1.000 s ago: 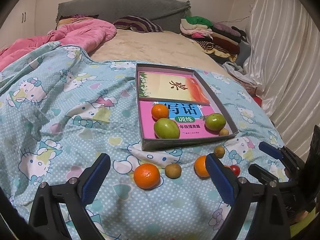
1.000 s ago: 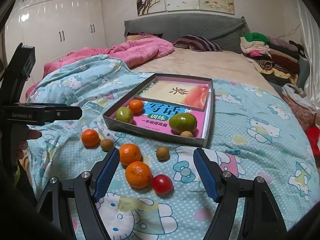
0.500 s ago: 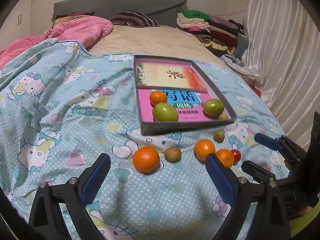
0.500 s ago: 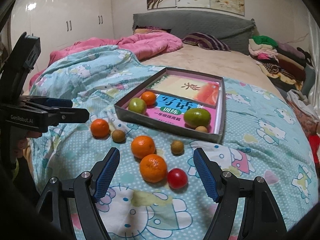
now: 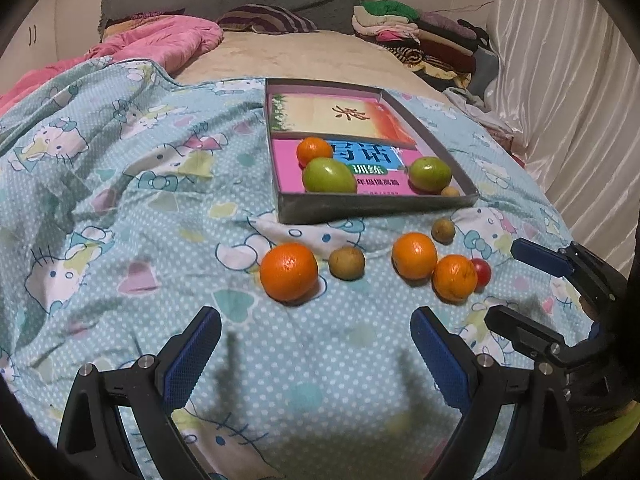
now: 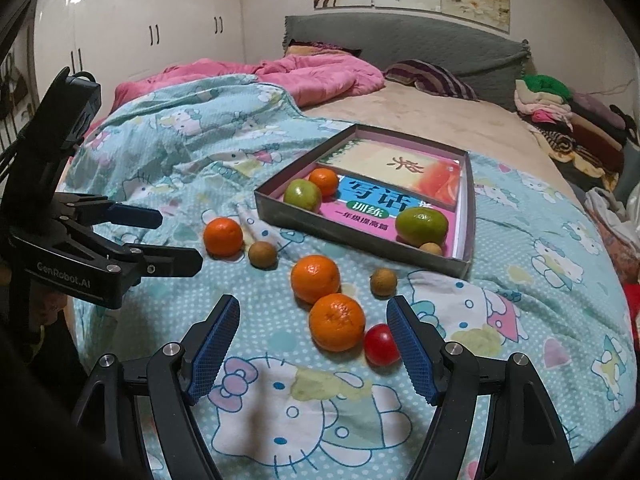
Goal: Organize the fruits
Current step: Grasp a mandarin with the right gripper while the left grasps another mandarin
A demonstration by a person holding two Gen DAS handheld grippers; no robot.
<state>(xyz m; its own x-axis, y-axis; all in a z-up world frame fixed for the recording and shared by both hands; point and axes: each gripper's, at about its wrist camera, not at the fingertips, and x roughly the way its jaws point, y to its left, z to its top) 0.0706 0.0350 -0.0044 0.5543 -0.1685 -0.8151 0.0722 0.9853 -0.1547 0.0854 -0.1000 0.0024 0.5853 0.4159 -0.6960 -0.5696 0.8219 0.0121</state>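
Note:
A grey shallow box point(image 5: 376, 210) point(image 6: 360, 240) lies on the bed and holds an orange point(image 5: 314, 151), two green fruits point(image 5: 329, 176) point(image 5: 430, 174) and a small brown fruit point(image 5: 450, 191). In front of it on the blanket lie three oranges point(image 5: 289, 272) point(image 5: 414, 256) point(image 5: 455, 278), two brown fruits point(image 5: 347, 263) point(image 5: 443, 230) and a red tomato point(image 5: 481, 273). My left gripper point(image 5: 316, 354) is open and empty, just short of the left orange. My right gripper point(image 6: 314, 344) is open, with an orange point(image 6: 337, 322) and the tomato point(image 6: 381, 345) between its tips.
A Hello Kitty blanket point(image 5: 120, 200) covers the near bed. A pink quilt point(image 6: 280, 76) lies at the far left. Folded clothes point(image 5: 420, 36) are stacked at the far right beside a white curtain point(image 5: 568, 100). White wardrobes point(image 6: 140, 24) stand behind.
Both grippers have moved forward and lower toward the loose fruits. The right gripper's tips now reach around the nearest orange and tomato. The fruits have not moved.

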